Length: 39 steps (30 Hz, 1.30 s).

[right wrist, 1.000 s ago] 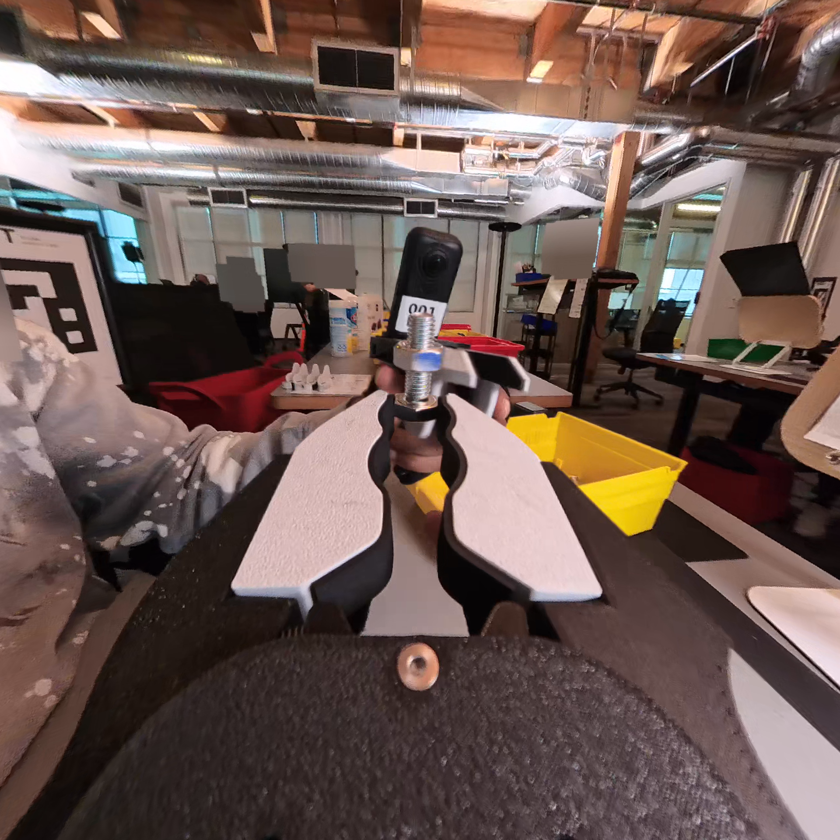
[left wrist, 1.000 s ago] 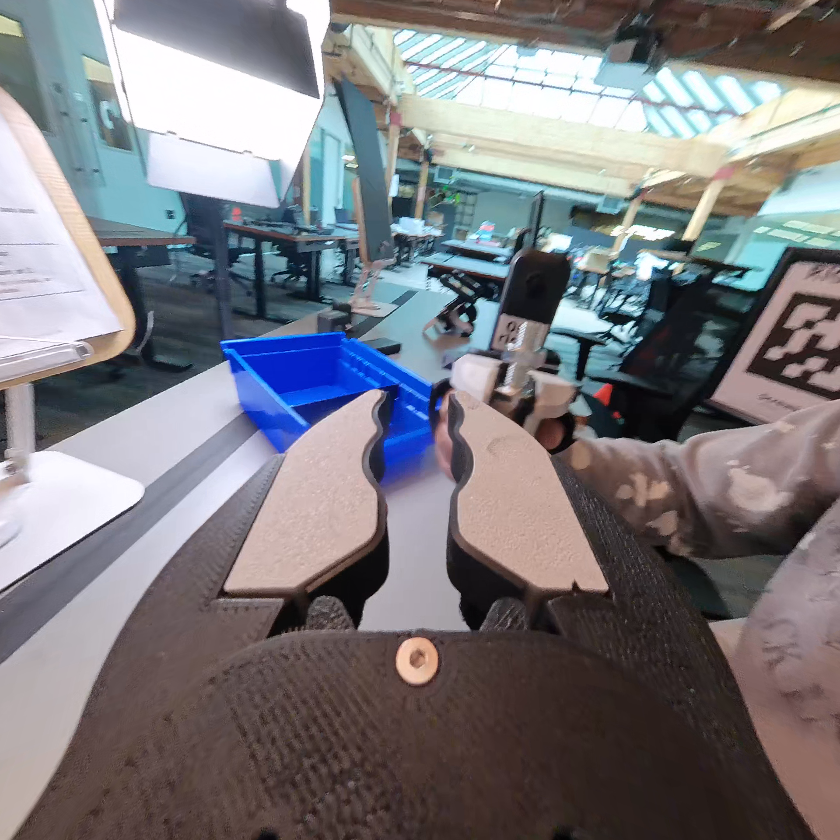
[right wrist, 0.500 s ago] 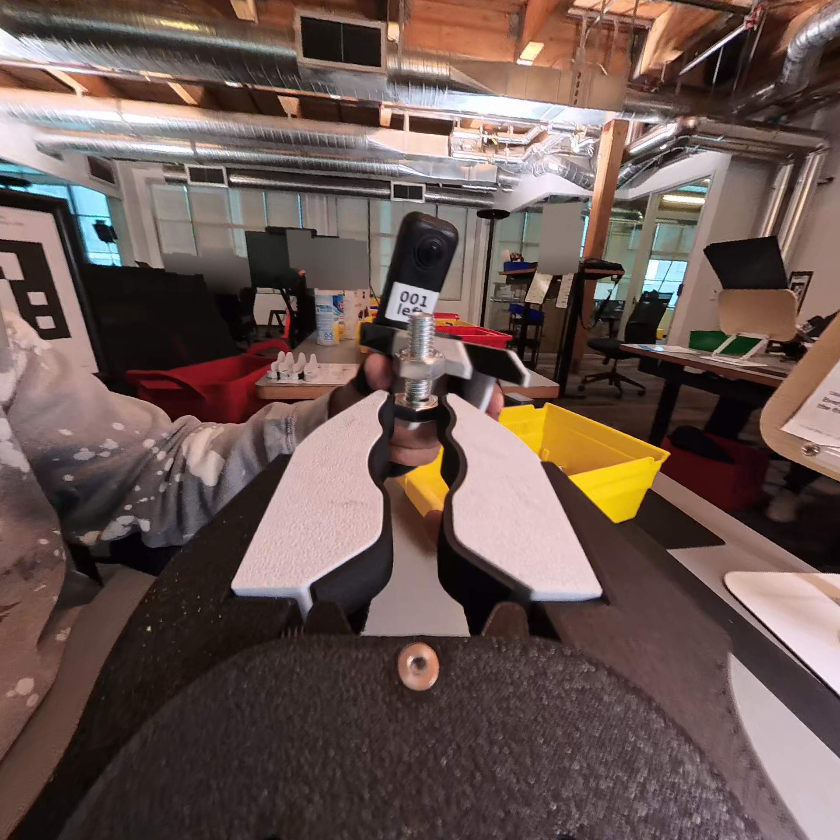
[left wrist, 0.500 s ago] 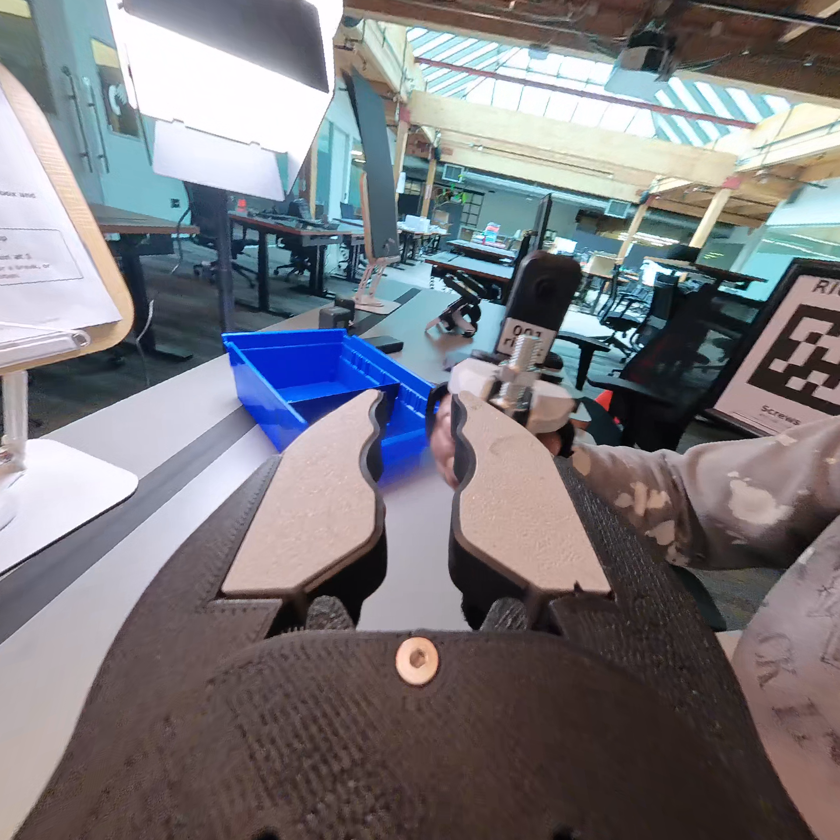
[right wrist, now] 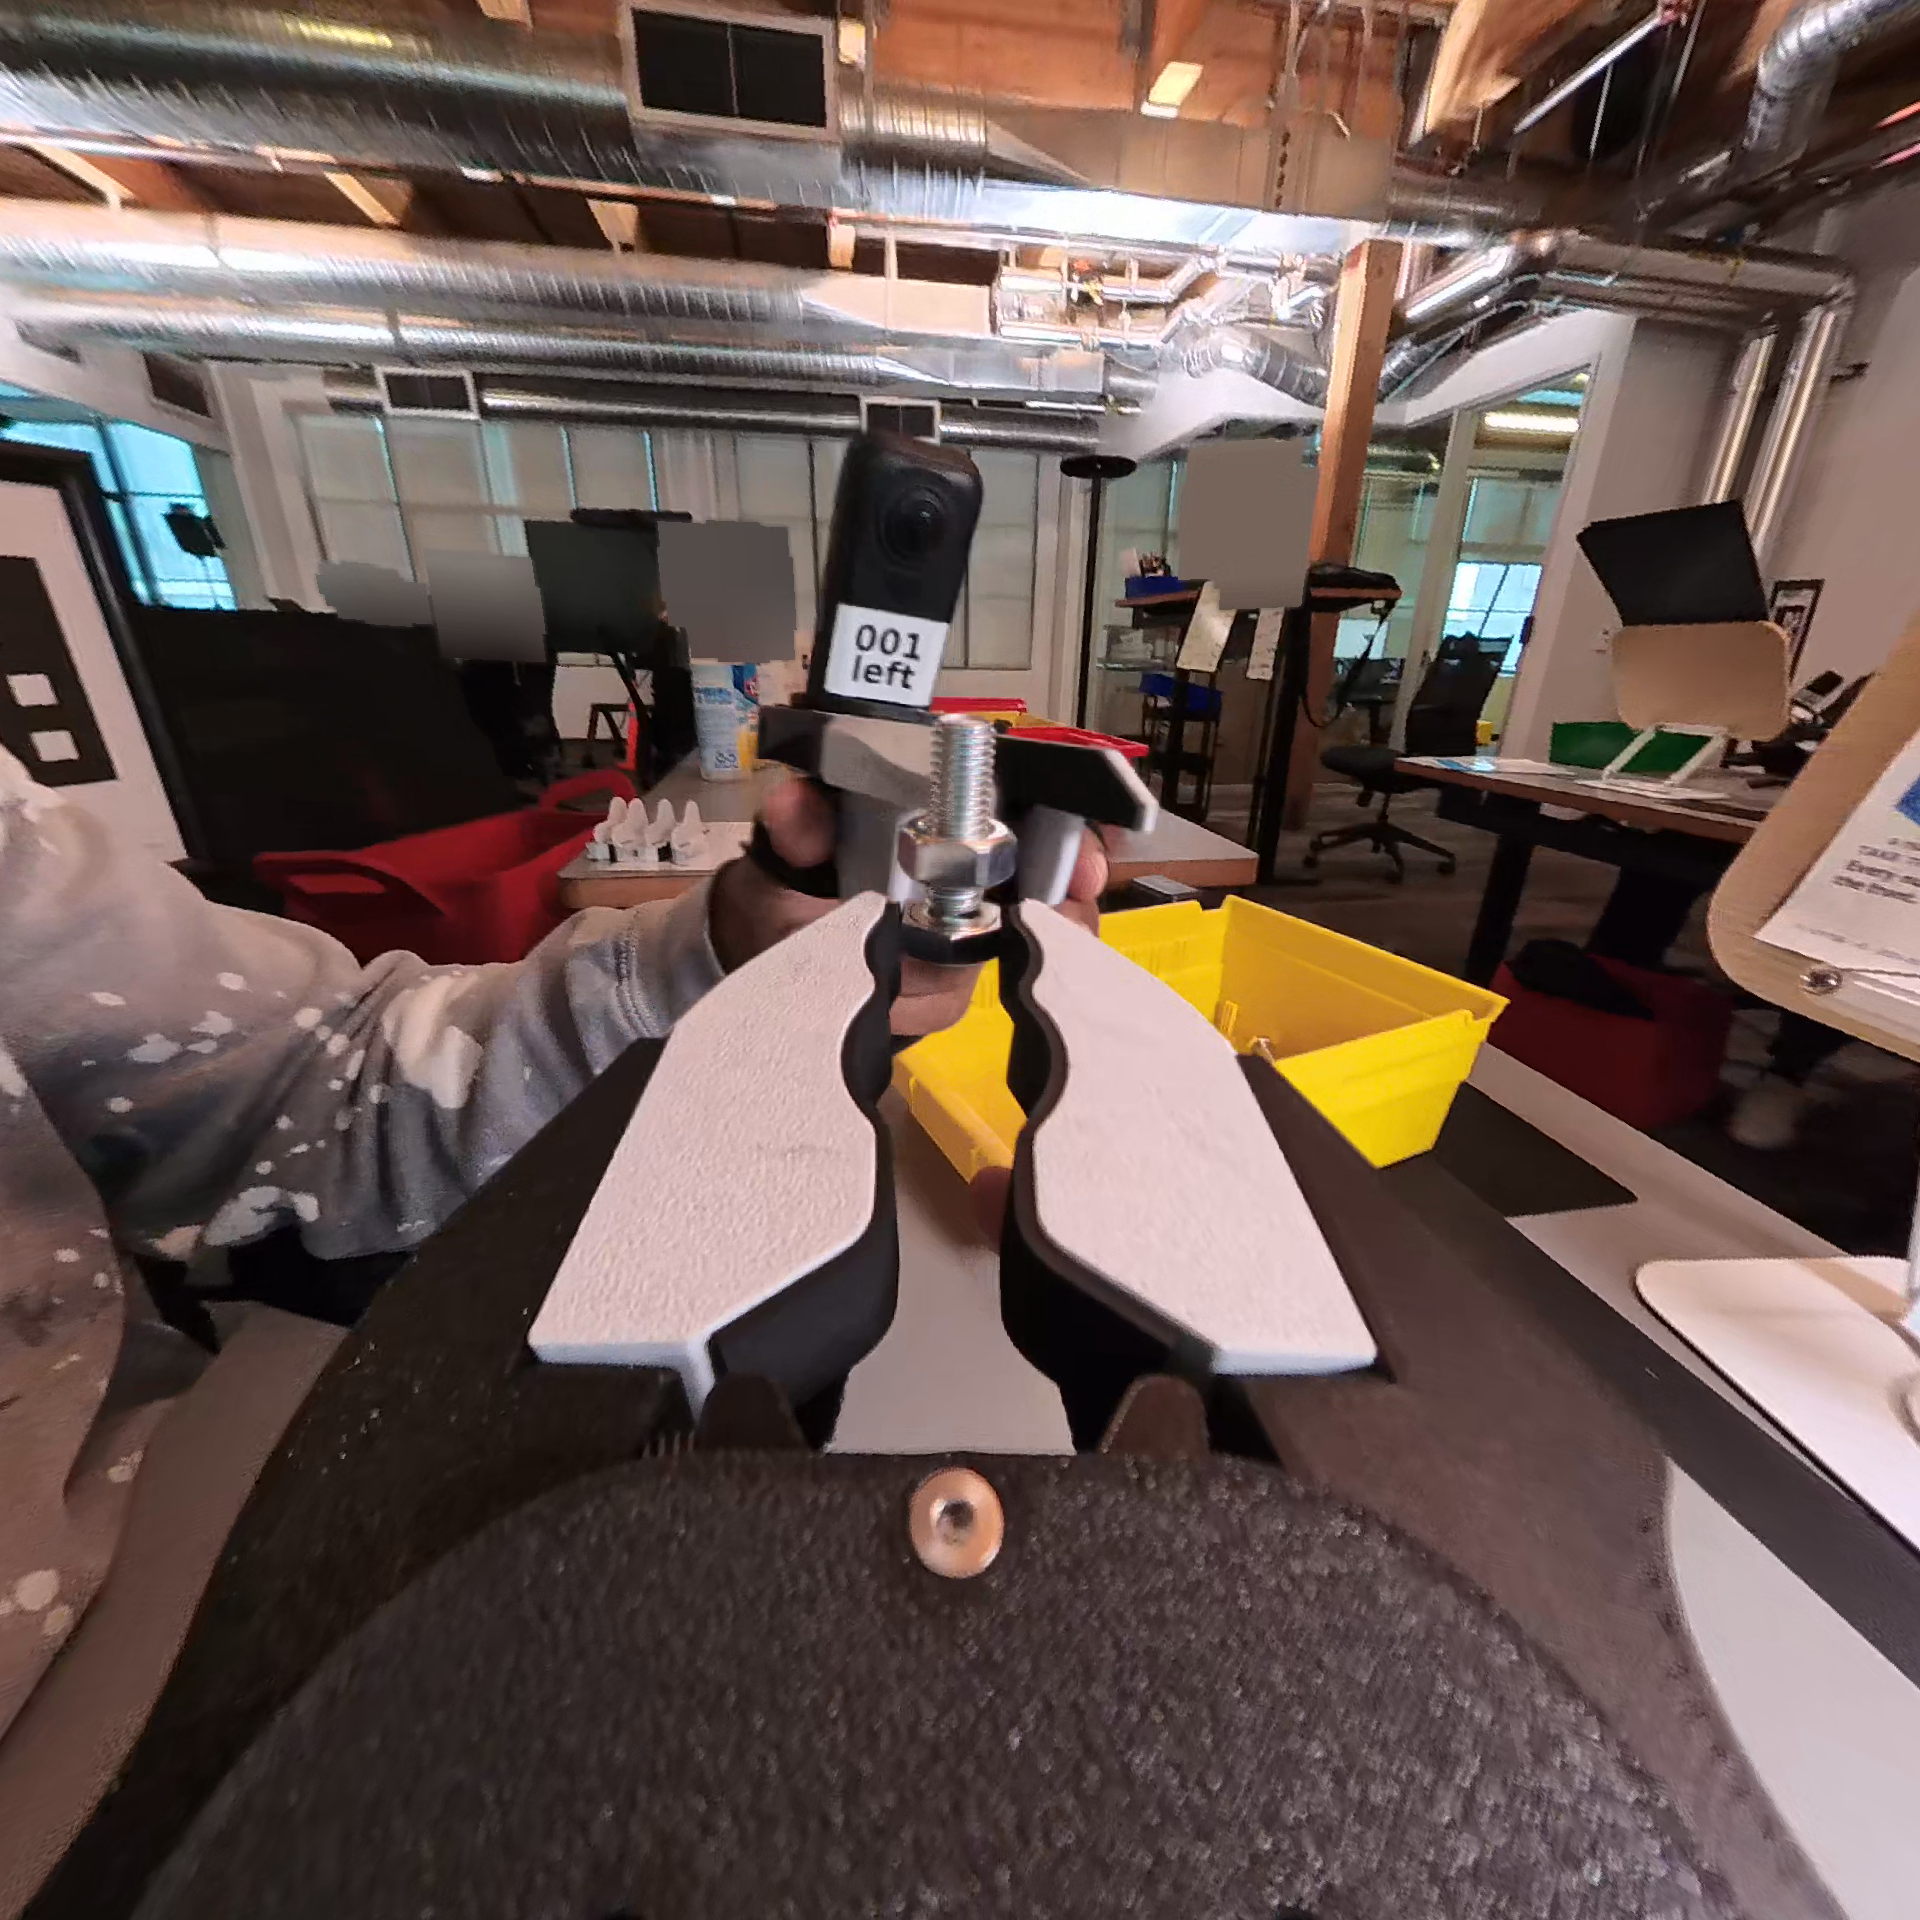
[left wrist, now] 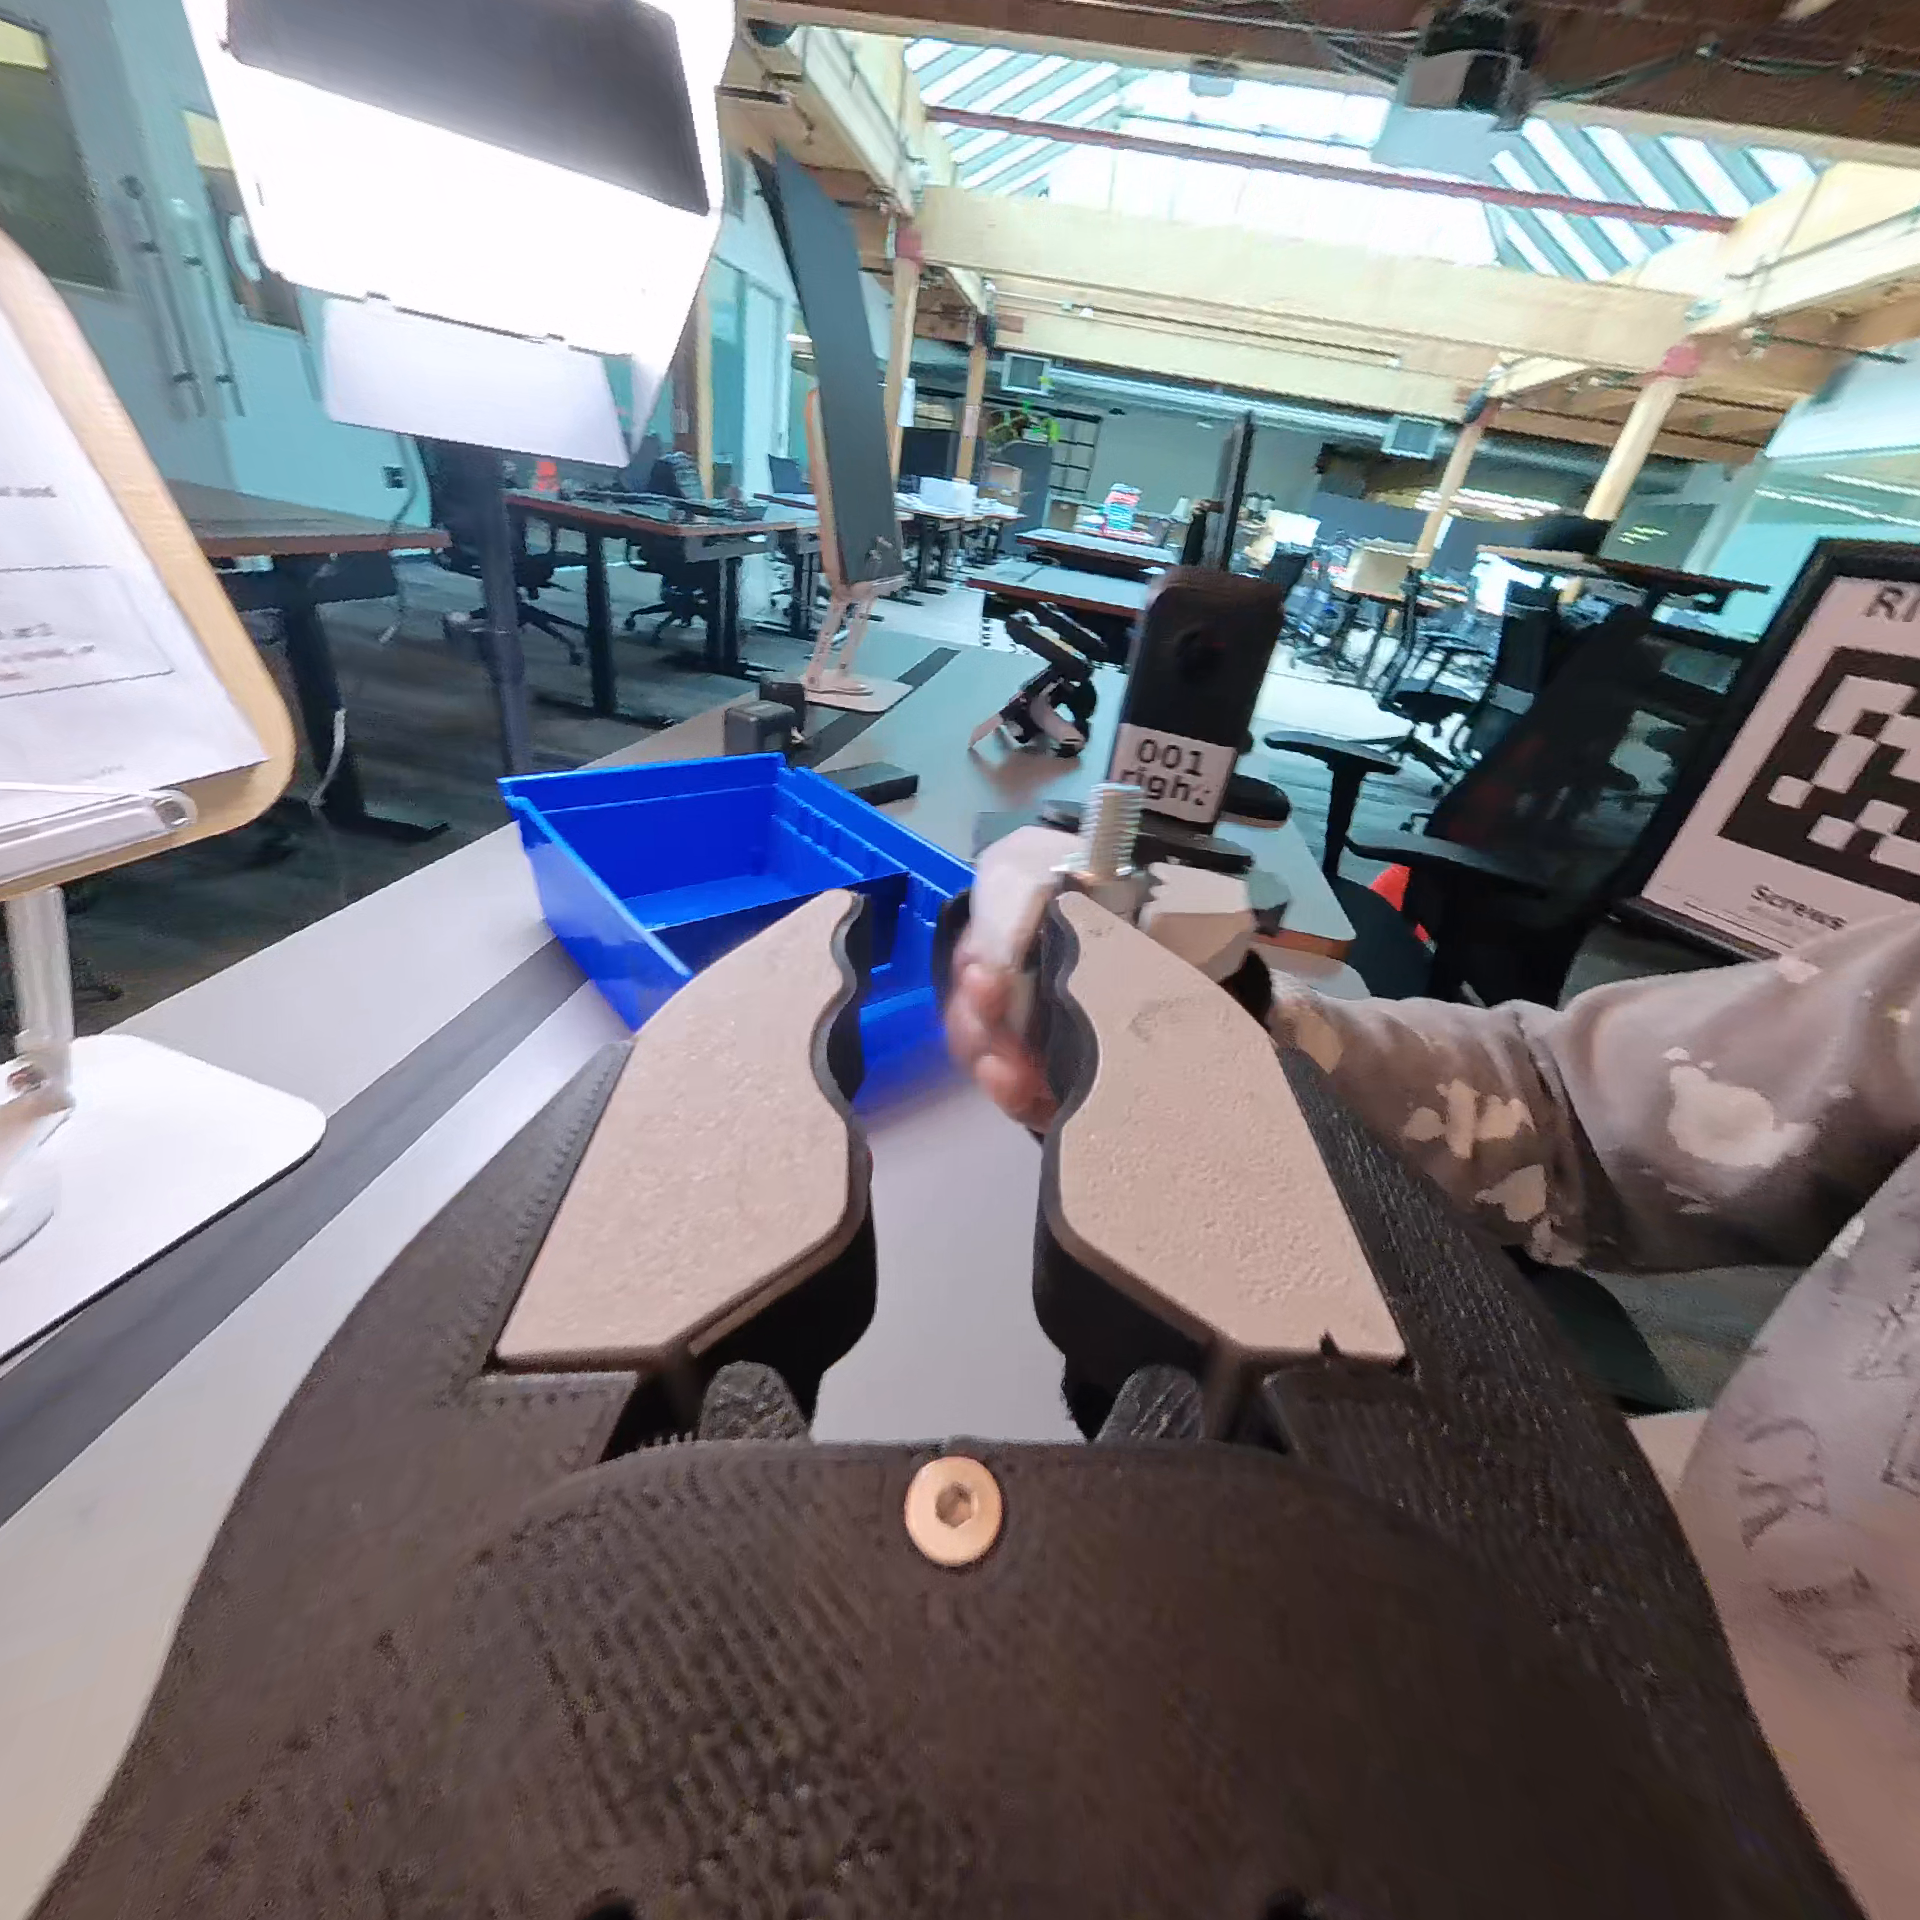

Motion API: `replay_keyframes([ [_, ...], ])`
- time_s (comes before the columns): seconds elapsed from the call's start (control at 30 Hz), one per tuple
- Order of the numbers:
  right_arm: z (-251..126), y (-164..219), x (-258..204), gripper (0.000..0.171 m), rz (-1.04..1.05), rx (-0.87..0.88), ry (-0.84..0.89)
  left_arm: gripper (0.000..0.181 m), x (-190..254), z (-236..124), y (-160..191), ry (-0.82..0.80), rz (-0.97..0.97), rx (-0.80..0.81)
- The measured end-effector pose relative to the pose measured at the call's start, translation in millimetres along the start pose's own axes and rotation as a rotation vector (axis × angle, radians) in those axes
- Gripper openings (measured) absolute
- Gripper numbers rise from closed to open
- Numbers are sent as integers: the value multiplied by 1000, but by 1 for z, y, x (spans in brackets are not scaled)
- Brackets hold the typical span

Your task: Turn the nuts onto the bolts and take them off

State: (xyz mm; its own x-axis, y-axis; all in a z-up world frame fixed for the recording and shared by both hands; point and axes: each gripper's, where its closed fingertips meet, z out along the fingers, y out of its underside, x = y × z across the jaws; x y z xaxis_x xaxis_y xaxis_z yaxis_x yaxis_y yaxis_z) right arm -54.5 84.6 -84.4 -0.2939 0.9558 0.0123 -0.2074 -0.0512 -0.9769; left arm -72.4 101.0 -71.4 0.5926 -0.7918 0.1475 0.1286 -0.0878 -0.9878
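Gripping bolt (right wrist: 962,821) head tight with right gripper (right wrist: 943,940); left gripper (left wrist: 951,925) gaped empty. Probably mid-spin on nut (right wrist: 954,860), needed regrabbing.

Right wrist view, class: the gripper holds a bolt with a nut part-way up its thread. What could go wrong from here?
1. The right gripper pinches only the bolt's head end, so the bolt may twist or tip when the nut is turned.
2. The left gripper is open and stands beside the bolt, not around the nut; closing there could miss it.
3. A loosened nut could fall onto the table, outside the yellow bin.
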Motion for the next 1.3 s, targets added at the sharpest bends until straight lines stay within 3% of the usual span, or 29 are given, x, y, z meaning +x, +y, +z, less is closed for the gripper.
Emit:
replay_keyframes([
  [0.23, 4, 6, 0, 18, -2, -27, 11, 44, 12, 13, 11, 50, 6, -53],
  [0.3, -1, 0, -2, 18, 18, 20, -29, 20, -12, 5, 10, -77, -6, -47],
  [0.33, -3, -6, -4, 18, 33, 49, -47, 21, -21, 0, 12, -119, 29, -51],
  [0.6, 1, 7, 7, 18, 2, -31, 42, 39, 20, 14, 8, 65, 19, -41],
  [0.73, 2, 6, 3, 18, -10, -37, 34, 43, 9, 14, 15, 29, 1, -72],
  [0.77, 0, 5, 5, 18, -4, -27, 35, 24, -5, 10, 14, -37, -25, -69],
  [0.83, -4, -3, 3, 18, 26, 21, -2, 24, -27, -2, 16, -144, 37, -70],
  [1.13, 1, 8, 9, 18, 11, -41, 45, 33, 7, 10, 10, 13, 10, -45],
  [1.3, 1, 10, 10, 18, 7, -62, 58, 33, 7, 10, 12, 14, 27, -54],
])
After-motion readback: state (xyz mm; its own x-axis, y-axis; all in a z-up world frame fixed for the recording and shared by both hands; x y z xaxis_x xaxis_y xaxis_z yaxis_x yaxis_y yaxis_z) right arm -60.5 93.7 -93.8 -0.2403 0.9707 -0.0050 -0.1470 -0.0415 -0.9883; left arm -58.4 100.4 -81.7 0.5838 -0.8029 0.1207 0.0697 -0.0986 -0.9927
